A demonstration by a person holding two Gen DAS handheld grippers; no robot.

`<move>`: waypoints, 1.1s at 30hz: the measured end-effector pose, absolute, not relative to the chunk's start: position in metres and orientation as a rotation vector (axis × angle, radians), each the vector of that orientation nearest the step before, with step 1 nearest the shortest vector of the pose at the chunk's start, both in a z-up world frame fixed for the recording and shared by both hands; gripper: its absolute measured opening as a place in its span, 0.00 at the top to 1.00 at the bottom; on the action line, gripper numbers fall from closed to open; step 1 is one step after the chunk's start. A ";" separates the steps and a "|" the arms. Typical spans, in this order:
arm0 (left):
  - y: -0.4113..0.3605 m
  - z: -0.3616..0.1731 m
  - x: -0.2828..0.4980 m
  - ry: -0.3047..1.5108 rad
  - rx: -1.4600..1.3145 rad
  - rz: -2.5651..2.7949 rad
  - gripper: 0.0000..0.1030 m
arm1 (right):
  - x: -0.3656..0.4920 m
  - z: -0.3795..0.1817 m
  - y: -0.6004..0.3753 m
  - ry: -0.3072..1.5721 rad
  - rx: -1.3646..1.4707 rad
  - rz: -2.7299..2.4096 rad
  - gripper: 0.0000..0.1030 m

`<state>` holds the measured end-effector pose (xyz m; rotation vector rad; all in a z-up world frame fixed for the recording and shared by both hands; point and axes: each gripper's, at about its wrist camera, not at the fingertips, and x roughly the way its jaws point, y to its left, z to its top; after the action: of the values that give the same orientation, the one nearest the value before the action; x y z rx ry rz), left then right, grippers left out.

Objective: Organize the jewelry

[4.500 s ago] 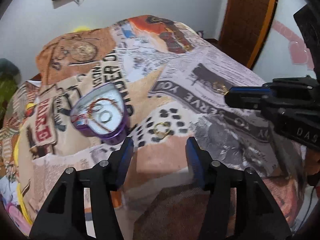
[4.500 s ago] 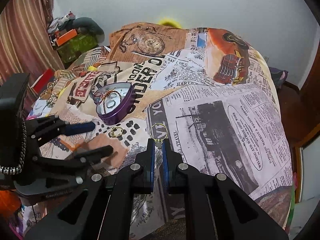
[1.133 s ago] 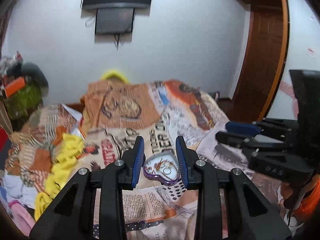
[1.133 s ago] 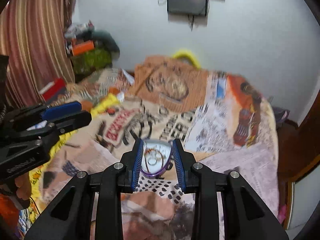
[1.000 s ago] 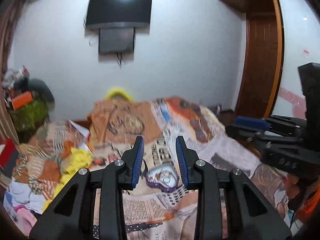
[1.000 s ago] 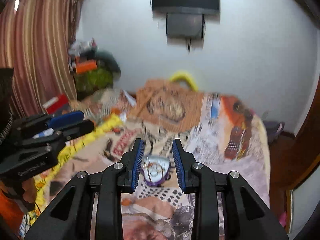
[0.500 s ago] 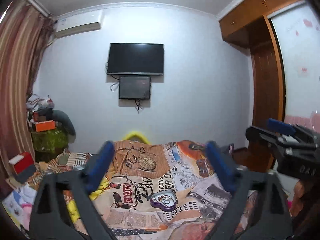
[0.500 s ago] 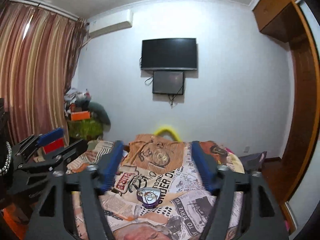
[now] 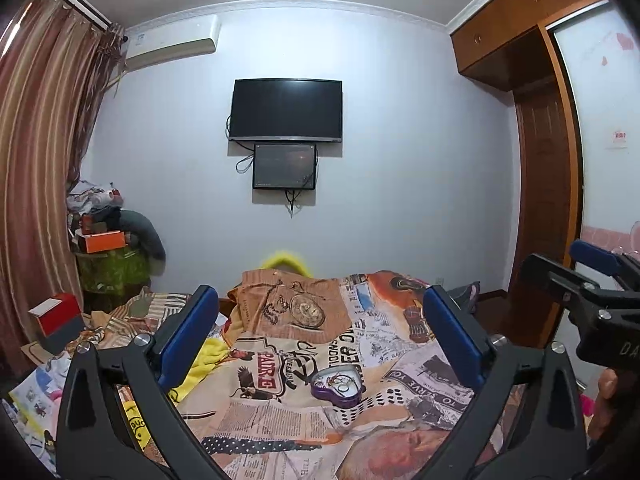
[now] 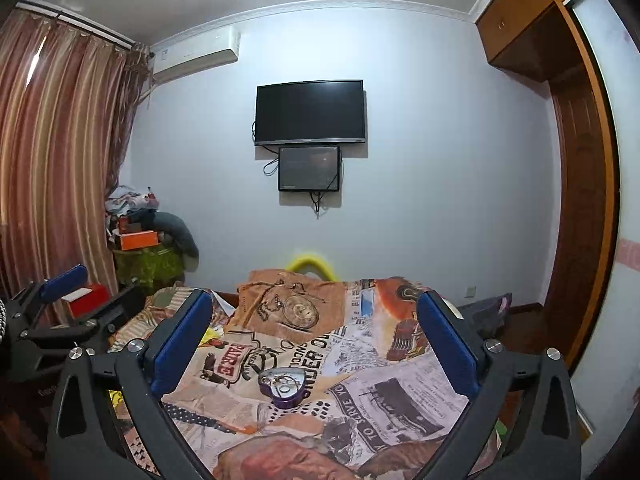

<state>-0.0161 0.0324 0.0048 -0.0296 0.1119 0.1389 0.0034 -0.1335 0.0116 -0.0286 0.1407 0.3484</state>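
Note:
A purple heart-shaped tin (image 9: 340, 399) (image 10: 285, 402) sits in the middle of the newspaper-print bed cover (image 9: 280, 416). Rings and a chain (image 9: 339, 381) (image 10: 282, 381) lie inside it. My left gripper (image 9: 319, 293) is held back from the tin, its jaws opening wide with nothing between them. My right gripper (image 10: 314, 295) is also well back from the tin, jaws opening, nothing between them. Each gripper appears at the edge of the other's view: the right gripper (image 9: 592, 276), the left gripper (image 10: 68, 292).
A television (image 9: 286, 110) hangs on the far wall. At the left stand a cluttered green-covered stand (image 9: 108, 268), a red box (image 9: 56, 314) and striped curtains (image 10: 52, 160). A wooden wardrobe and door (image 9: 540, 208) are on the right. Yellow cloth (image 9: 200, 364) lies on the bed's left.
Both grippers drew back from the tin and tilted up towards the wall. Their jaws, narrow a second ago, now stand wide apart.

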 end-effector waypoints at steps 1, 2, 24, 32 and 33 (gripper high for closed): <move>0.032 0.003 -0.015 0.112 -0.030 0.139 0.01 | 0.002 0.011 -0.134 0.140 -0.031 0.348 0.02; 0.032 0.003 -0.016 0.112 -0.030 0.138 0.01 | 0.001 0.010 -0.135 0.140 -0.033 0.349 0.02; 0.031 -0.001 -0.016 0.121 -0.013 0.136 0.00 | -0.003 0.005 -0.138 0.185 -0.030 0.342 0.02; 0.031 -0.002 -0.015 0.128 -0.015 0.144 0.00 | -0.003 0.007 -0.140 0.200 -0.032 0.343 0.02; 0.031 -0.002 -0.014 0.128 -0.016 0.145 0.00 | -0.002 0.007 -0.140 0.200 -0.031 0.342 0.02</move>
<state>-0.0143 0.0309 -0.0023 -0.0157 0.1282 0.1450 -0.0025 -0.1399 0.0072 -0.0310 0.1996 0.3420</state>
